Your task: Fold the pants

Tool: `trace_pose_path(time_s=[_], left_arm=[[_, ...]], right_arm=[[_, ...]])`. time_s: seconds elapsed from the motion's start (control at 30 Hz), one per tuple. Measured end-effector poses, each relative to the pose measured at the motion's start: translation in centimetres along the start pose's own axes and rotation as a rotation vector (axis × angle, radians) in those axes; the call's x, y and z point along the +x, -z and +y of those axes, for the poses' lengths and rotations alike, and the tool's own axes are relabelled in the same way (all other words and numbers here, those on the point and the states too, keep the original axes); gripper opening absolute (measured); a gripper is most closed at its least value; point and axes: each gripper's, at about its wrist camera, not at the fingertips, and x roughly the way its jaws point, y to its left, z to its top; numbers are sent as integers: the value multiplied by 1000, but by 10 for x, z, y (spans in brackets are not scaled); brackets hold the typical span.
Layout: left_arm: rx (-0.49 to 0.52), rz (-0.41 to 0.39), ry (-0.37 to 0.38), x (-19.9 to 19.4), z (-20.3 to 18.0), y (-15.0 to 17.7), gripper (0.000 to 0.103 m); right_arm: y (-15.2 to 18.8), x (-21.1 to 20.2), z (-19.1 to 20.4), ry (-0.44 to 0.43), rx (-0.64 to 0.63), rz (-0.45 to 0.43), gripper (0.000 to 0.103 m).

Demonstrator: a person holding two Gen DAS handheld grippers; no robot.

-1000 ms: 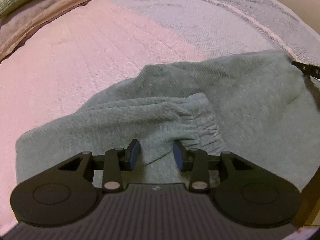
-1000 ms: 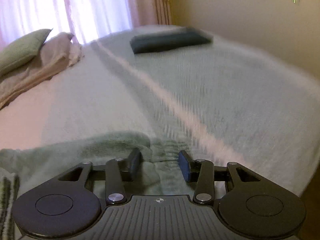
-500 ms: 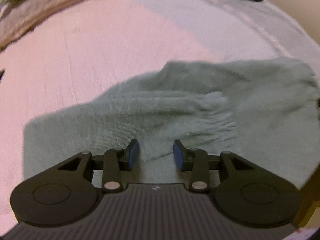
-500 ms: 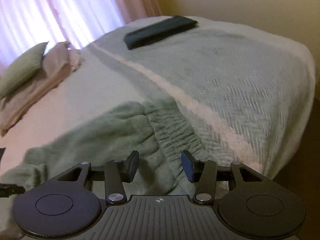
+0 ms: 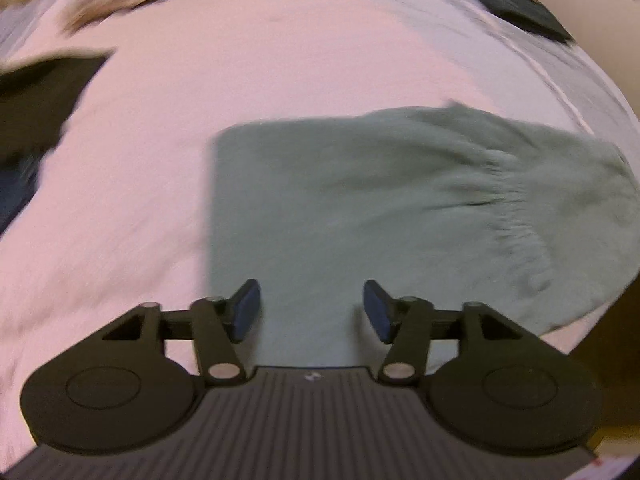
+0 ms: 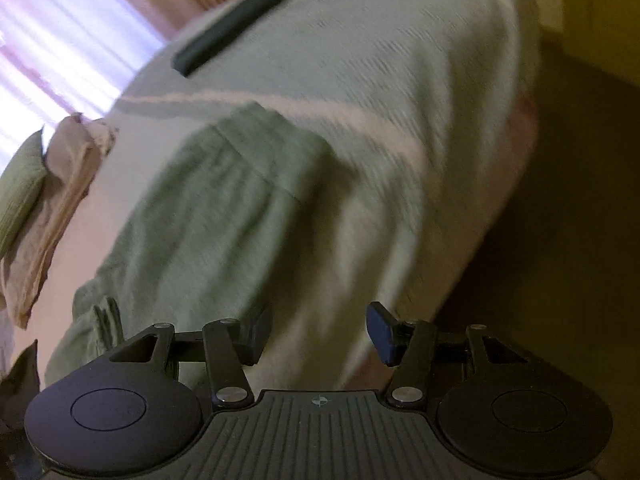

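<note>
The grey-green pants (image 5: 360, 200) lie folded on the bed, with a straight folded edge at the left and the gathered waistband toward the right. My left gripper (image 5: 312, 312) hovers over their near edge. Its jaws are opening, and the cloth lies flat beneath them, not pinched. In the right wrist view the pants (image 6: 208, 220) stretch from the centre to the lower left. My right gripper (image 6: 320, 332) hangs over the bed's edge beside them. Its jaws are also opening and nothing is between them.
The bed cover (image 5: 240, 80) is pink, turning pale grey-green (image 6: 400, 80) toward the foot. A dark folded garment (image 6: 228, 28) lies at the far end and another dark cloth (image 5: 40, 100) at the left. A green pillow (image 6: 20, 188) and beige cloth (image 6: 60, 200) lie by the window. The floor (image 6: 560, 200) drops off to the right.
Both grippers have let go of the pants and widened their jaws. Both have pulled away sideways and upward. The right view has rolled, and the pants now lie flat in a neat fold.
</note>
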Motion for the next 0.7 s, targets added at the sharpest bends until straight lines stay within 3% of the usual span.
trace_pose_path(time_s=[0.1,0.2,0.37,0.5,0.57,0.6,0.7], left_arm=[[-107,-5,19,-2,43,6,66],[-184,-4,120,8,72,4,70],[-206,64,268,46,91,-2,68],[-229,72,371,67,102,-9,67],[-261,71,412,69,108,-11,50],[-272,74,458,68,109,-13,31],[-261,66,453,59,104,-15,19]], right_arm=[[-1,-8,-5,10,27,3,50],[-9,-8,-6,36,31,14,50],[-15,-15,21,246,-120,-16,50],[-16,-24,57,265,-202,-43,50],[-15,-28,73,257,-214,-47,50],[-15,-31,79,253,-220,-50,50],[-17,-30,94,264,-235,-50,50]])
